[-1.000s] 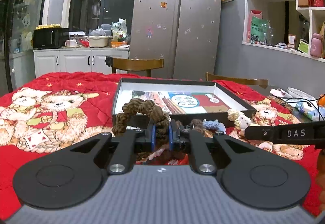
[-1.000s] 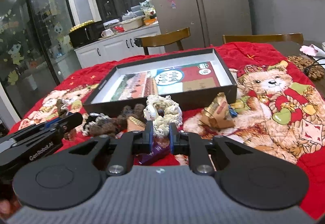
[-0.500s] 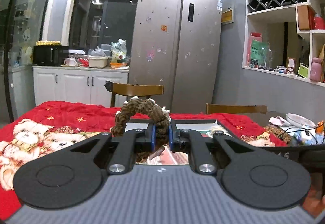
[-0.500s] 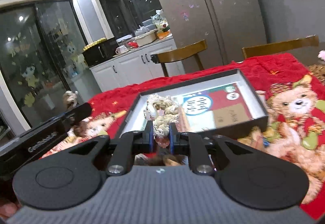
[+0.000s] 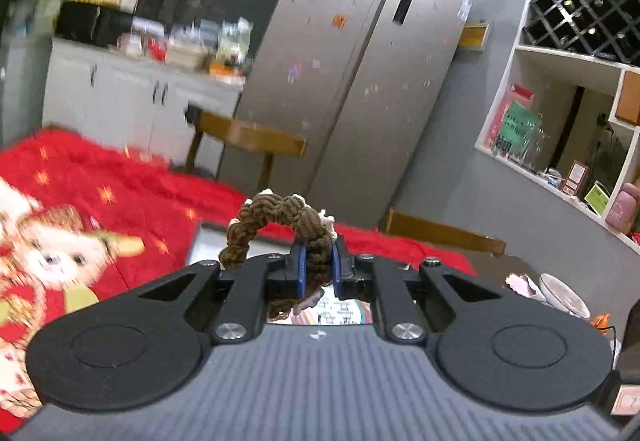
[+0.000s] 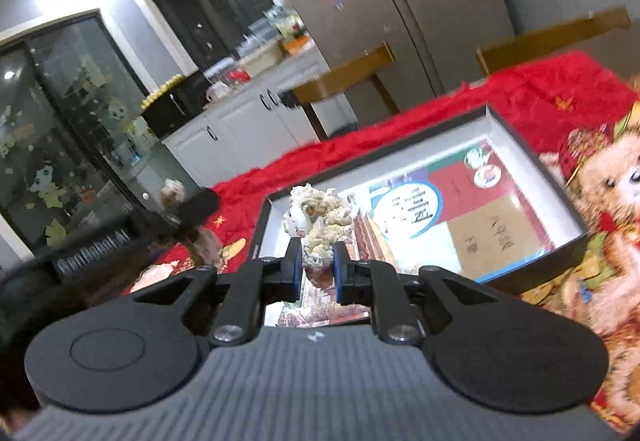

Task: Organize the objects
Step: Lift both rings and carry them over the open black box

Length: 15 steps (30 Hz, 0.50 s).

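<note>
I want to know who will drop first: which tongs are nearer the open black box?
Right. The right tongs, shut on a cream scrunchie, hang over the black box; the left tongs, gripping a brown scrunchie, are just reaching its edge.

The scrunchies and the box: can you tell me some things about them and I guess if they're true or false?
1. The left gripper is shut on a brown scrunchie. True.
2. The right gripper is empty. False: it is shut on a cream scrunchie.
3. The box has a black rim and a colourful printed bottom. True.
4. The box sits on a blue cloth. False: the blanket is red, with teddy bears on it.
5. A wooden chair stands behind the table. True.
</note>
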{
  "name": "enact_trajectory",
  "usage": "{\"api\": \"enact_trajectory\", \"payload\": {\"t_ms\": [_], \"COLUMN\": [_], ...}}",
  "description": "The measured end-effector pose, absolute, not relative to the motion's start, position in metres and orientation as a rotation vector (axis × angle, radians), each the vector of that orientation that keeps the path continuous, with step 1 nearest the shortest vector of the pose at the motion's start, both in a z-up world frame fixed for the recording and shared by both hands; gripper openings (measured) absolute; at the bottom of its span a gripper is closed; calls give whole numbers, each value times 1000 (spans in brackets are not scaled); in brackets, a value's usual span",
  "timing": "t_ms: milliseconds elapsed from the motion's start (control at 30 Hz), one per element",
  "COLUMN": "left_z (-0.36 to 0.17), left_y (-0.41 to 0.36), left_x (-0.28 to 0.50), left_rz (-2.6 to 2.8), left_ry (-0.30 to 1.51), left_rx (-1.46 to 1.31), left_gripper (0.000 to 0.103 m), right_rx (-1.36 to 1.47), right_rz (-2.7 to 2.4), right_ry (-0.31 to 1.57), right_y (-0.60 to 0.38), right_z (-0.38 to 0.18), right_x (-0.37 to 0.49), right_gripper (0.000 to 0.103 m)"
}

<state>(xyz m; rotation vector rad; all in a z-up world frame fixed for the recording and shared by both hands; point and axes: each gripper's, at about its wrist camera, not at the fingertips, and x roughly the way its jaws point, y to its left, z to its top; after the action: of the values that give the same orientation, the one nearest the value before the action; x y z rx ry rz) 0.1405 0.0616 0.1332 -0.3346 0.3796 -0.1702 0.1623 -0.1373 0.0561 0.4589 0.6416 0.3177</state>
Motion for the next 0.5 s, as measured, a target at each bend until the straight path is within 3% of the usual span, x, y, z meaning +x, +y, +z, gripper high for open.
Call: {"api": "enact_trajectory", "payload": {"t_ms": [167,500], "left_z": [96,53], "left_y": [72,70], "left_x": [175,195], "left_rz": [-190,-177], "left_ry": [523,610], "left_rx": [-338,-283], "left_gripper": [15,15], "right_rx": [448,407], "right_rz": [298,254], "right_ry": [697,776], "right_y": [-128,-140], "right_z": [34,1], "right_x": [188,219], "right_gripper": [18,18]}}
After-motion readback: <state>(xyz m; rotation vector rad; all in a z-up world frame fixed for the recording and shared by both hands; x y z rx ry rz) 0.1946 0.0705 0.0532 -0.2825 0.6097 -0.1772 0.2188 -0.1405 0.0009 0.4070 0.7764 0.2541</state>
